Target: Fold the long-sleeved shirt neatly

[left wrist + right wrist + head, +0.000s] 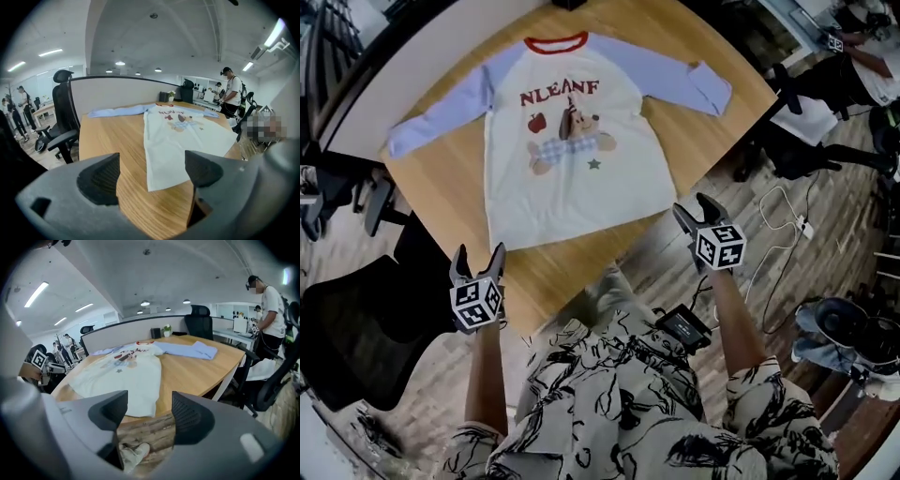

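The long-sleeved shirt (567, 141) lies flat and face up on the wooden table (441, 197): white body, pale blue sleeves spread to both sides, red collar at the far end, a dog print on the chest. My left gripper (479, 253) is open and empty above the table's near edge, just left of the hem's left corner. My right gripper (692, 208) is open and empty, off the table's edge by the hem's right corner. The left gripper view shows the shirt (180, 136) beyond the open jaws. In the right gripper view the hem (136, 394) lies just past the jaws.
A grey partition (412, 56) borders the table's far left side. Black office chairs stand at the left (347, 319) and right (806, 141). White cables (783, 220) lie on the plank floor at the right. A person (269, 310) stands beyond the table.
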A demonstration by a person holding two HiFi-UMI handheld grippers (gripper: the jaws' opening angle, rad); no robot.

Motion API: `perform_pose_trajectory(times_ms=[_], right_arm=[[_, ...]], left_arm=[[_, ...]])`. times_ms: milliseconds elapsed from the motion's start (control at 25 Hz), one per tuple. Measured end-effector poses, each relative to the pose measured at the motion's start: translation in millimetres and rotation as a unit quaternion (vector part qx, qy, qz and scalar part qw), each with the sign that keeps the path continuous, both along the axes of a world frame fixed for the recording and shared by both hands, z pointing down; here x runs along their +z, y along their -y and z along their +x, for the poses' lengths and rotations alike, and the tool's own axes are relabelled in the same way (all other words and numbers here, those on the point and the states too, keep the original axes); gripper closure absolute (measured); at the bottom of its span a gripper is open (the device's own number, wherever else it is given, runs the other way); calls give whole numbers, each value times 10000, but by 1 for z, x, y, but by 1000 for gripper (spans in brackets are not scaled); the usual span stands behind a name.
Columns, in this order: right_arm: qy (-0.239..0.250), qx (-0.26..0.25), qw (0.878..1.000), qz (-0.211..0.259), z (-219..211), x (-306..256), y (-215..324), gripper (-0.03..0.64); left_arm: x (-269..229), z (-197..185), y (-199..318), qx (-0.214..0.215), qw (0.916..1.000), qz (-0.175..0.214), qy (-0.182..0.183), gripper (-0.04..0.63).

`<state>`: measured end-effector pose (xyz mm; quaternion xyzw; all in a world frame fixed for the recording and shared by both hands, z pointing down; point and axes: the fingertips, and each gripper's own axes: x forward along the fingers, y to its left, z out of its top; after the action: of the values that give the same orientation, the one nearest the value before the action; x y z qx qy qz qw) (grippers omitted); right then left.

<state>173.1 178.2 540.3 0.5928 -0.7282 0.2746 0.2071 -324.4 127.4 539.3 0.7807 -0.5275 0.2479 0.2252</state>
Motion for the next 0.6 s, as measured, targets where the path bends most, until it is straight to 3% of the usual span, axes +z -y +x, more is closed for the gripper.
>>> perform_pose_trajectory(times_ms=[120, 400, 520, 600], right_arm=[[156, -175, 9989, -416, -9, 32, 6, 314], [174, -136, 9979, -611, -18, 56, 11, 361], [178, -128, 9975, -669, -21, 61, 9, 411], [183, -106, 9972, -711, -20, 63, 8, 448]], left_arm=[[22, 1, -3, -64, 9993, -359, 2, 172], [57, 0, -8, 18, 9964, -825, 171, 238], [62, -2, -14, 18, 9954, -925, 237, 331], [67, -1, -18, 43, 9944, -1001, 322, 458]])
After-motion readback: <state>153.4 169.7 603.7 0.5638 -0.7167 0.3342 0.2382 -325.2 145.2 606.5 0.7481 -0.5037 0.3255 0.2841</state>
